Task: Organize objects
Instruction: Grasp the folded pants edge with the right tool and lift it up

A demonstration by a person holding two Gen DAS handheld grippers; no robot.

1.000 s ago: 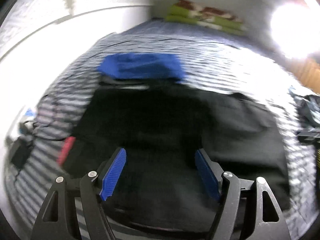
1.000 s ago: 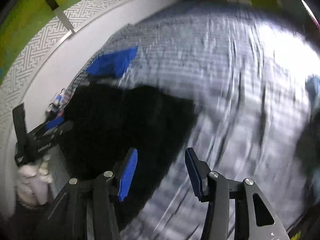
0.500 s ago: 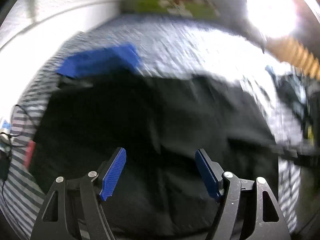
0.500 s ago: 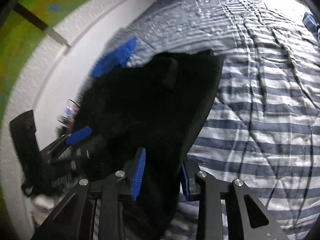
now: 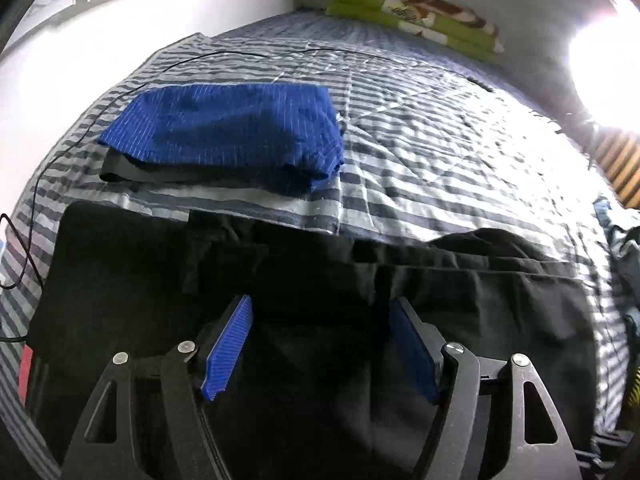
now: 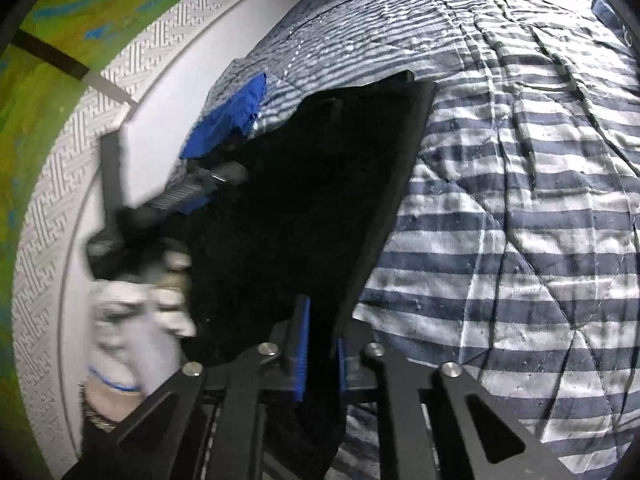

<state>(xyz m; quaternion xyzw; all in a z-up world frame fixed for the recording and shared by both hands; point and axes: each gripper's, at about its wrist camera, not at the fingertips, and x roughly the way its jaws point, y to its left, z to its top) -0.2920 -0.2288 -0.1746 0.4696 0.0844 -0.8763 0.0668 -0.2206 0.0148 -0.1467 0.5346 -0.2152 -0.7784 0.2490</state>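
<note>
black garment (image 5: 320, 280) beside blue cloth (image 5: 228, 132)

A black garment (image 5: 320, 280) lies spread flat near the bed's (image 5: 440, 152) front edge; a folded blue cloth (image 5: 228, 128) sits behind it.

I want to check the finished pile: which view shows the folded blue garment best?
The left wrist view: the folded blue garment lies whole and sharp on the striped bedspread. The right wrist view shows only a blurred edge.
</note>
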